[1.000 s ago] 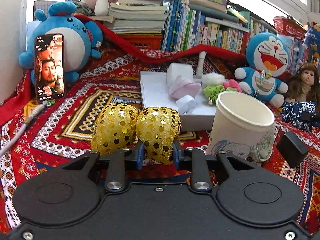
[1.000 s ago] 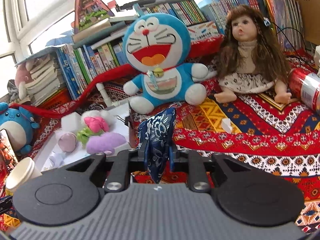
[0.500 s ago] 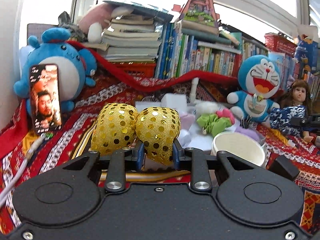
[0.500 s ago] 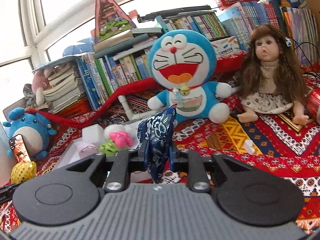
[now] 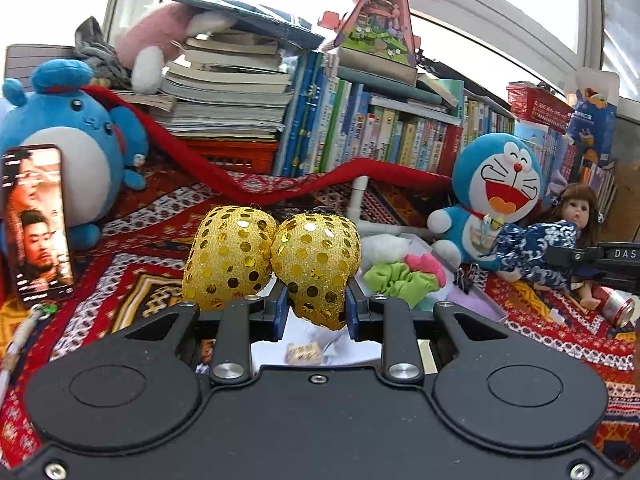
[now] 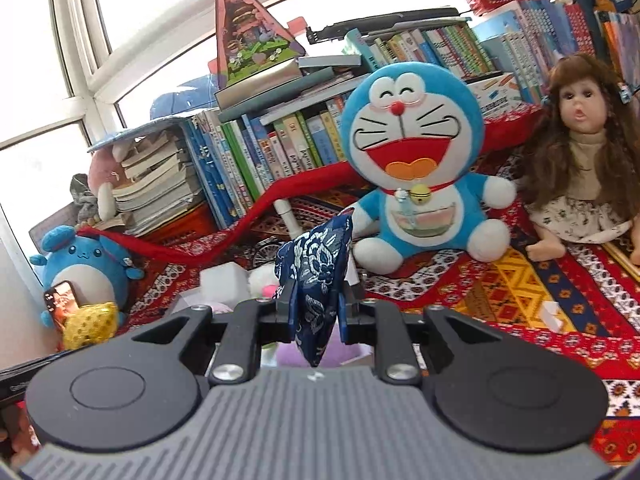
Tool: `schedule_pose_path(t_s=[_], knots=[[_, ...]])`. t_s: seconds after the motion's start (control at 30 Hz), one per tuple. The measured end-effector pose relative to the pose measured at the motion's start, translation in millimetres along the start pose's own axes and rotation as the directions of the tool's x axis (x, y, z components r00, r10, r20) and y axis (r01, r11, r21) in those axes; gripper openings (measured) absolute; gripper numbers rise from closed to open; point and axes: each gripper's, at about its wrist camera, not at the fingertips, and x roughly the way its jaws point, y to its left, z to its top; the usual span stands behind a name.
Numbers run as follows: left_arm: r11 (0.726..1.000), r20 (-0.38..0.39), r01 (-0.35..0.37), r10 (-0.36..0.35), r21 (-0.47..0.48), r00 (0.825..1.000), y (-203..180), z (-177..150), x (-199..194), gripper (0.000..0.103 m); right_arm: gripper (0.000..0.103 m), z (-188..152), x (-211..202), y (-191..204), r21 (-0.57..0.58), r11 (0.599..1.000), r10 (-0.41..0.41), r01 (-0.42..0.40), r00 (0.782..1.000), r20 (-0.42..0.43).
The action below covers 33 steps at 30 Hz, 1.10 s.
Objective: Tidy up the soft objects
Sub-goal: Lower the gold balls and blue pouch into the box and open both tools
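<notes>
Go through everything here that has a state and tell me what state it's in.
Left claw: shut on gold sequin pouch.
Right claw: shut on blue floral pouch.
Phone: propped upright, screen on.
Doraemon plush: sitting upright.
Doll: sitting upright.

The Doraemon plush [image 6: 416, 168] sits in front of the books [image 6: 280, 144]. The doll [image 6: 580, 160] sits just to its right. The tray [image 5: 472, 300] lies before them.

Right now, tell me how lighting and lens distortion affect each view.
Left wrist view: windows blown out white, bookshelf bowed by fisheye, gold sequin pouch sharp. Right wrist view: same backlit glare, corners vignetted, blue patterned cloth and Doraemon plush clear.
</notes>
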Motion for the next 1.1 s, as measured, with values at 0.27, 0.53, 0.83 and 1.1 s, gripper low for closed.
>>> schedule_pose_path(t_s=[0.27, 0.53, 0.83, 1.1], knots=[[0.998, -0.088, 0.063, -0.064, -0.022, 0.994, 0, 19, 42, 0.027, 0.023, 5, 31, 21, -0.002, 0.996, 0.085, -0.086, 0.992, -0.096], [0.995, -0.171, 0.071, -0.081, -0.064, 0.982, 5, 9, 77, 0.027, 0.023, -1, 76, 39, -0.006, 0.989, 0.144, -0.150, 0.959, -0.245], [0.994, -0.218, 0.069, -0.087, -0.089, 0.972, 12, 1, 96, 0.027, 0.023, -16, 108, 44, -0.005, 0.987, 0.148, -0.159, 0.929, -0.339], [0.993, -0.240, 0.073, -0.095, -0.098, 0.966, 14, -4, 107, 0.027, 0.023, -26, 124, 43, -0.016, 0.989, 0.128, -0.145, 0.915, -0.383]])
